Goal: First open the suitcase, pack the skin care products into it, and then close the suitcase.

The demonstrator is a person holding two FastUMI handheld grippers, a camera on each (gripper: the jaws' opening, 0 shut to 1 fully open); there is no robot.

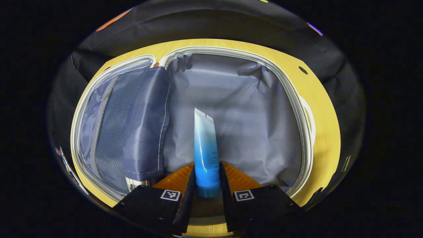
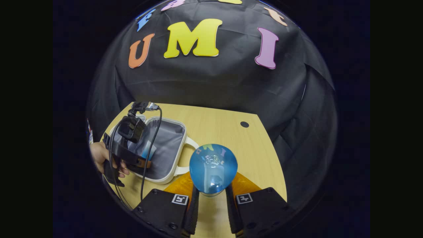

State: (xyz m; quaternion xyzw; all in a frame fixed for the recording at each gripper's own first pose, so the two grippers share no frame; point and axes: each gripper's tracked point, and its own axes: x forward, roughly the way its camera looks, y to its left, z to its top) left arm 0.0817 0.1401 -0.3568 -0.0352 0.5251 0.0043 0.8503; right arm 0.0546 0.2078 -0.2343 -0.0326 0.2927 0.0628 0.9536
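While the suitcase [image 1: 231, 109] lies open on the tabletop [image 2: 224, 132], left gripper [image 1: 206, 177] jaws pinching a tube [image 1: 205, 148] above its lining, right gripper [image 2: 211, 195] jaws clamping a blue bottle [image 2: 213, 168].

Left view close above open suitcase [image 1: 231, 109]; right view farther, sharing it

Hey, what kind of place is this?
Likely a staged recording booth, not a home: black cloth wall behind a bare wooden table, with an open suitcase laid out for packing.
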